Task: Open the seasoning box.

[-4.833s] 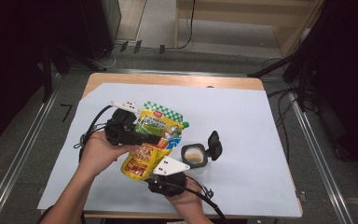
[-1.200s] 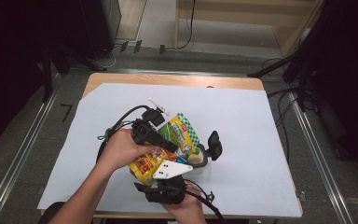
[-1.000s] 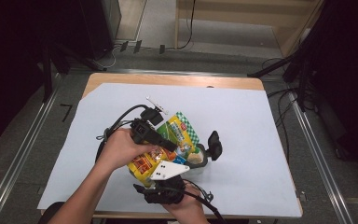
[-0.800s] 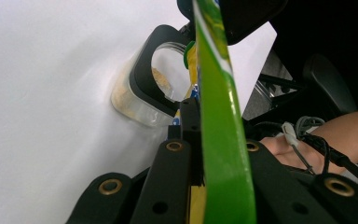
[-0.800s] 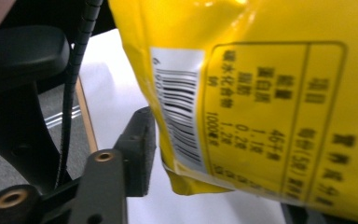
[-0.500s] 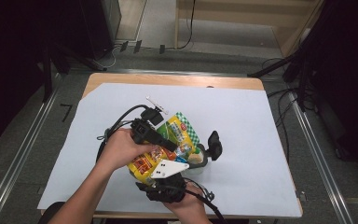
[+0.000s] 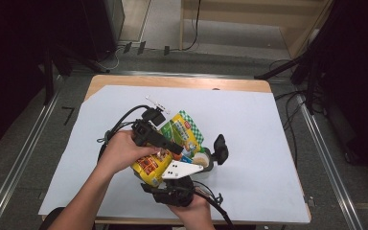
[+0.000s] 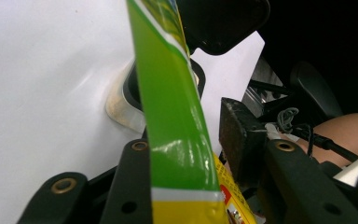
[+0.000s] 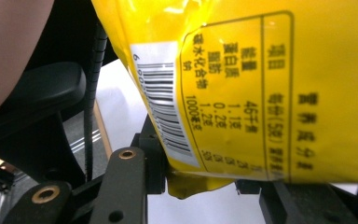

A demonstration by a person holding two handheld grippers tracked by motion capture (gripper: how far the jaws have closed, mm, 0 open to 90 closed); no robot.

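White sheet (image 7: 268,124) on table, dark room around. Pouch (image 7: 182,136) up over open jar (image 7: 202,160); soft, light, glossy, likely slippery. Left gripper (image 8: 205,154) just been opening, pouch loose between jaws. Right gripper (image 9: 200,182) just been closing, pinching bottom seam. Best gripped at flat seams, not bulging middle.

Yellow and green pouch (image 7: 172,143)
Green-and-white checks up top, black barcode on a white patch; black grippers, white sheet (image 7: 268,134) over brown table (image 7: 124,81).
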